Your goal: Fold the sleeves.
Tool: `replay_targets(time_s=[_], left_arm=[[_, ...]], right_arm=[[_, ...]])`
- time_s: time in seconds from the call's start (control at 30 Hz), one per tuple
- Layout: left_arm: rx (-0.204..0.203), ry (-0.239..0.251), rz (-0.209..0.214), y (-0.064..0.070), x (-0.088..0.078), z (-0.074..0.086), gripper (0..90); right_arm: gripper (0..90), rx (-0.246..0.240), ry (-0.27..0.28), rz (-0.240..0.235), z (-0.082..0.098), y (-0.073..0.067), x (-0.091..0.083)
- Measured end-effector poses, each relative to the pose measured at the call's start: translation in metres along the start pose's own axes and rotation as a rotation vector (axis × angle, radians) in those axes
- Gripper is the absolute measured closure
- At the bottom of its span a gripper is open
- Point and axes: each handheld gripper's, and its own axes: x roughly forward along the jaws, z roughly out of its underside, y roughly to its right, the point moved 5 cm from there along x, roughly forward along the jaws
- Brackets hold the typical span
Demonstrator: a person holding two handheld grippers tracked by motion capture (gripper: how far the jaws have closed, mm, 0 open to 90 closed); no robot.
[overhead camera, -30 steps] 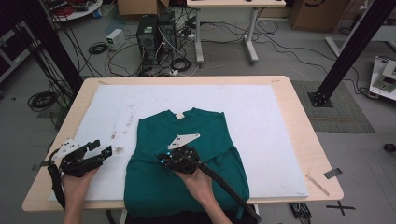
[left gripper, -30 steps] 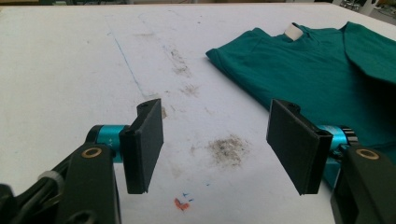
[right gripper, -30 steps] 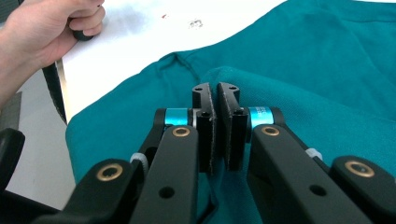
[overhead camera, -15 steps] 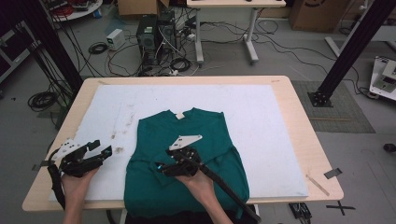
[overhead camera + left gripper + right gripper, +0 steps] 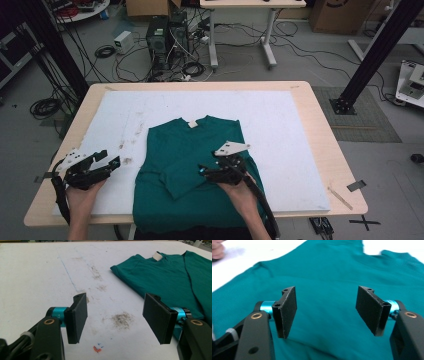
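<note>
Two grippers work one table: at eight o'clock the left gripper rests on the white mat, jaws apart and empty. At six o'clock the green sweater lies folded; above it the right gripper has just opened, holding nothing.

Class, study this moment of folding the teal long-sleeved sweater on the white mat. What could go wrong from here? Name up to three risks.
1. The right gripper has just been opening, jaws empty above the teal long-sleeved sweater; the sleeve folded across the front may slip out of place.
2. The sweater's hem hangs over the table's near edge, so the garment might slide off.
3. Dark smudges on the white mat could soil the fabric.
</note>
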Motion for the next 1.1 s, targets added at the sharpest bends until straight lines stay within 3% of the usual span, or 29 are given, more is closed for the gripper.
replay_targets(time_s=[0.17, 0.47, 0.67, 0.9, 1.1], left_arm=[[-0.004, 0.001, -0.009, 0.000, 0.000, 0.000, 36.4], [0.001, 0.001, -0.018, 0.000, 0.000, 0.000, 35.2], [0.011, -0.003, -0.014, 0.001, 0.000, 0.000, 32.2], [0.015, -0.003, -0.014, 0.002, 0.000, 0.000, 31.8], [0.019, -0.013, -0.023, 0.002, 0.001, 0.000, 31.8]], right_arm=[[31.4, 0.019, 0.030, 0.053, 0.012, 0.026, -0.022], [24.1, 0.054, 0.098, 0.125, 0.037, 0.061, -0.050], [22.9, 0.124, 0.137, 0.180, 0.060, 0.080, -0.069], [23.0, 0.136, 0.176, 0.257, 0.077, 0.104, -0.093], [23.4, 0.168, 0.171, 0.275, 0.088, 0.112, -0.101]])
